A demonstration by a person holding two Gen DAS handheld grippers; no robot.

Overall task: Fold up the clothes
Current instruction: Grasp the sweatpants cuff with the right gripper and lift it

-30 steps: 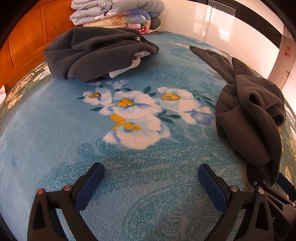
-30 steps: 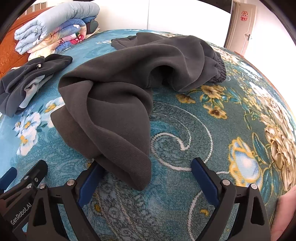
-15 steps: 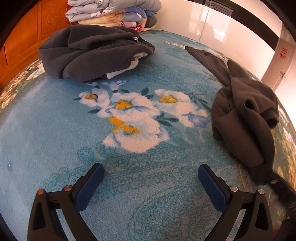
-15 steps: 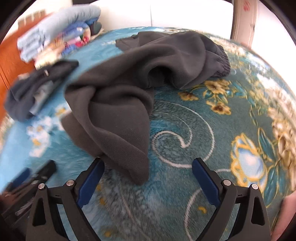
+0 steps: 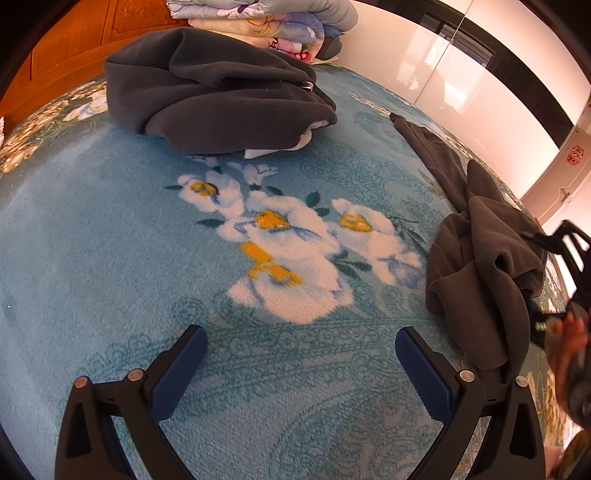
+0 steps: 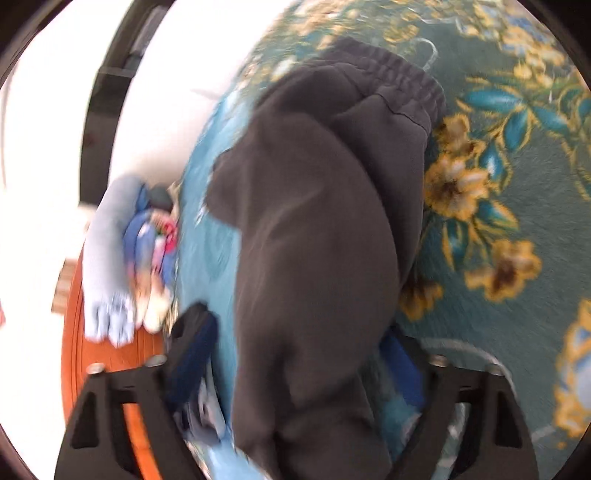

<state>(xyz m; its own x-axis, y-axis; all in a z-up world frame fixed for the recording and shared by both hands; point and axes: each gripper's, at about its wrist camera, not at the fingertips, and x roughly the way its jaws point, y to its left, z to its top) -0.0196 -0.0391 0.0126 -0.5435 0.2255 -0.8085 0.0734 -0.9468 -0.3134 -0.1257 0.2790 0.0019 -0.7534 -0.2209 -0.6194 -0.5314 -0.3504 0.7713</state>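
Left gripper (image 5: 301, 363) is spread wide with nothing between the blue pads (image 5: 177, 373), hovering low over the teal floral blanket (image 5: 110, 258), just short of the white flower print (image 5: 291, 251)

Dark grey sweatpants (image 5: 480, 266) lie crumpled to the right of that flower print, one leg trailing off toward the far side of the blanket. In the right wrist view the same sweatpants (image 6: 317, 229) fill the middle of the frame, elastic waistband (image 6: 402, 74) at the far end, cloth draped down between the two fingers

Right gripper (image 6: 295, 369): fingers look fairly far apart with the fabric hanging between them, but the frame is motion-blurred and tilted (camera rolled hard to one side), so I cannot tell if the jaws are clamping the cloth or just sitting around it. From the left wrist view the right gripper (image 5: 569, 266) shows at the right edge, against the far side of the sweatpants, with the person's hand (image 5: 569, 343) behind it, blurred

Second dark grey garment (image 5: 218, 92) is bunched in a heap beyond the flower print, a bit of white lining showing at its near edge. Behind that heap: stack of folded quilts (image 5: 266, 18), against the orange wooden headboard (image 5: 74, 48). Glossy white wall panels run behind the blanket's far right side
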